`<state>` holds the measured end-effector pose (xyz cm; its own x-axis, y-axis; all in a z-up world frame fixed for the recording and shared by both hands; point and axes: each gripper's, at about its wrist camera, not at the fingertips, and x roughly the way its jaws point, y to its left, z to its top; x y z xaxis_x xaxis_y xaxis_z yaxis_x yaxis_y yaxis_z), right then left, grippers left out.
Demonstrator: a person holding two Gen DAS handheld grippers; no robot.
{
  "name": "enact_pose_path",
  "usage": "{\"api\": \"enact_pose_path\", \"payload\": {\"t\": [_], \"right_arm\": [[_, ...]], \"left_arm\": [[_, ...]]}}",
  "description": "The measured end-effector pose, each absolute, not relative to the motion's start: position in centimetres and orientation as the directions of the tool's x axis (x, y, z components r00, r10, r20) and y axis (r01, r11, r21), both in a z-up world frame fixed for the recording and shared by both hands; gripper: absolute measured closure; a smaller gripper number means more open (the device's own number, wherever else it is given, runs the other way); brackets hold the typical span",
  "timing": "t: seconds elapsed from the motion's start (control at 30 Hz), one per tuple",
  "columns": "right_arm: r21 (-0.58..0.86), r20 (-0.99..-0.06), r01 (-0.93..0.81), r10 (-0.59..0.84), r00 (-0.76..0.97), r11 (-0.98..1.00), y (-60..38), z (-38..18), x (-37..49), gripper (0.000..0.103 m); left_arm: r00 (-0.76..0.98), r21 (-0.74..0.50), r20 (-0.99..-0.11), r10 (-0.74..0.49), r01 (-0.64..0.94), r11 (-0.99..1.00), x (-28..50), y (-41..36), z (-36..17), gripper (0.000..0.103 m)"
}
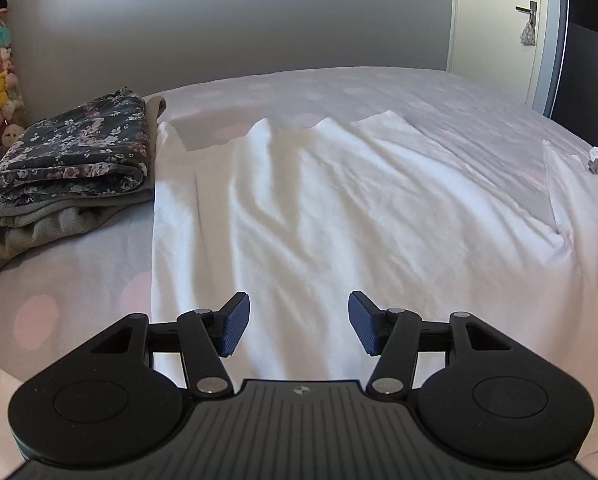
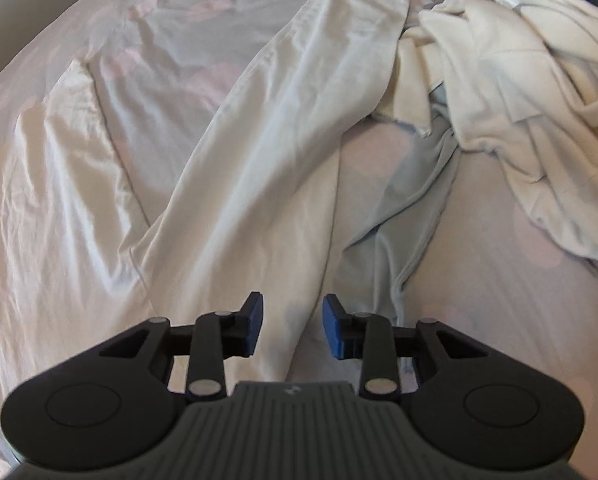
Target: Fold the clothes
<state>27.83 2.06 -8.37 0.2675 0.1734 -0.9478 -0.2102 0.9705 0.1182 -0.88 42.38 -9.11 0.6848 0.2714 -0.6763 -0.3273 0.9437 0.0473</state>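
White long-sleeved top [image 1: 299, 208] spread flat on the bed [image 1: 459, 96], still wrinkled, its sleeve [image 2: 283, 128] angled out toward the heap of unfolded clothes [image 2: 519, 100]. Left claw [image 1: 298, 326] spread, empty, above the near hem. Right claw [image 2: 293, 326] partly spread, empty, over the sleeve's near end. Best next: pinch the sleeve near the cuff, one layer only, and lay it across the body, smoothing creases before folding toward the folded stack [image 1: 75, 148].

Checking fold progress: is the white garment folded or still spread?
Mostly spread: the white garment lies wrinkled across the bed, one sleeve angled over it.
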Motion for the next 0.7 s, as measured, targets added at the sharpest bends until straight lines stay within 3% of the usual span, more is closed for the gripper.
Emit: {"api": "enact_pose_path", "payload": {"t": [0.13, 0.4, 0.43, 0.5, 0.53, 0.7], "right_arm": [[0.171, -0.952, -0.223, 0.219, 0.212, 0.96, 0.4, -10.7, 26.1, 0.065], [0.418, -0.885, -0.204, 0.448, 0.13, 0.885, -3.5, -14.2, 25.6, 0.058], [0.439, -0.874, -0.207, 0.469, 0.126, 0.874, -3.7, -14.3, 25.5, 0.059], [0.479, -0.856, -0.226, 0.509, 0.096, 0.848, -3.6, -14.4, 25.3, 0.091], [0.476, -0.859, -0.225, 0.505, 0.088, 0.85, -3.5, -14.5, 25.2, 0.1], [0.484, -0.867, -0.195, 0.497, 0.024, 0.853, -4.8, -13.9, 25.1, 0.101]], "left_arm": [[0.677, 0.153, -0.644, 0.356, -0.342, 0.927, -1.2, 40.2, -6.9, 0.05], [0.682, 0.101, -0.622, 0.384, -0.416, 0.904, -3.3, 35.9, -1.1, 0.05], [0.679, 0.096, -0.628, 0.379, -0.416, 0.904, -3.5, 35.2, -0.7, 0.05], [0.668, 0.1, -0.646, 0.369, -0.405, 0.909, -3.7, 33.5, -0.3, 0.05], [0.657, 0.115, -0.654, 0.375, -0.403, 0.908, -3.8, 32.7, -0.2, 0.05], [0.595, 0.21, -0.68, 0.429, -0.403, 0.891, -4.8, 29.4, 0.2, 0.05]]}}
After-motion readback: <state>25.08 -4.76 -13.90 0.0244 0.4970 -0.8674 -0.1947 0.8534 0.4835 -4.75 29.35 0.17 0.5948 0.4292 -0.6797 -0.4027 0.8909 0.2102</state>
